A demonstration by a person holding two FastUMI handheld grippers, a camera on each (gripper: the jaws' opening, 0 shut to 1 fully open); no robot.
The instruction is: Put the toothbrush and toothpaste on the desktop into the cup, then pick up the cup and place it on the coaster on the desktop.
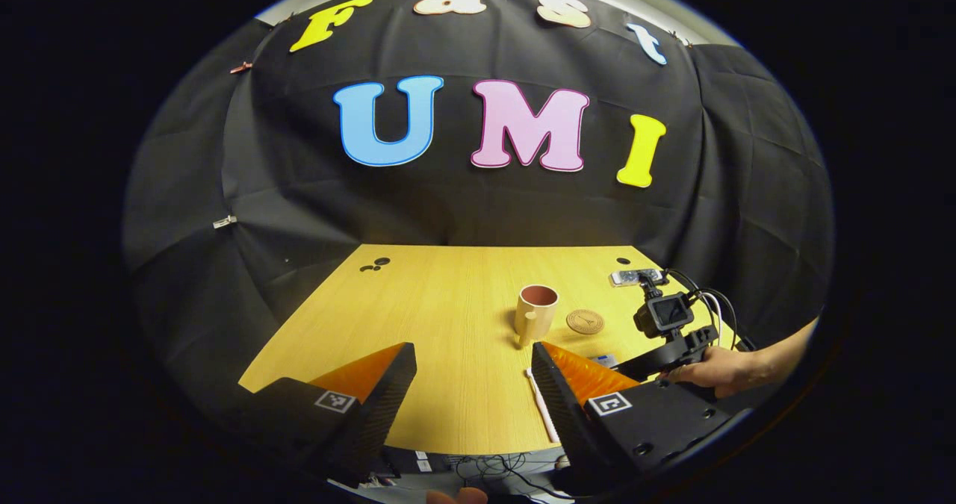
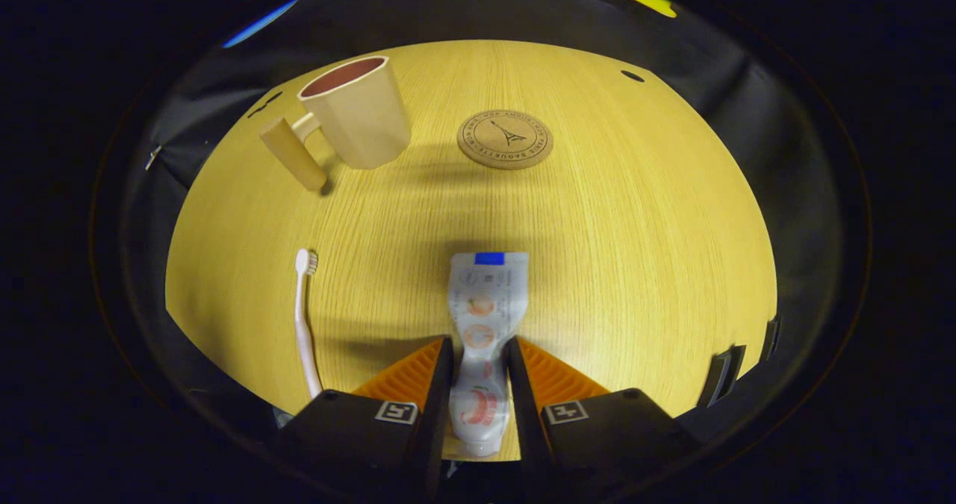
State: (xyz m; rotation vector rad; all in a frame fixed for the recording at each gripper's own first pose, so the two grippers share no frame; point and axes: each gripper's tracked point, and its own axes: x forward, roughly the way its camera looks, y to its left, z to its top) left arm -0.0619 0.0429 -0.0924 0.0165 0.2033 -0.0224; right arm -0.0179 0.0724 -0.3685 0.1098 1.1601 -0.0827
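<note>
Your right gripper (image 2: 478, 355) fingers pinch the soft white toothpaste tube (image 2: 484, 317); it may slip when lifted toward the beige plastic cup (image 2: 357, 112). Left gripper (image 1: 470, 373) fingers stand open.

Toothpaste (image 2: 484, 325) cap end hidden, perhaps pinched, between right tongs (image 2: 479, 358)

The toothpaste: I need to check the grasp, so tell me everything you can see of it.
The toothpaste is a soft white tube with orange round pictures and a blue band at its flat far end. It lies flat on the wooden desktop, lengthwise along the right gripper, whose two fingers press its narrower near part from both sides. It lies apart from the toothbrush.
</note>
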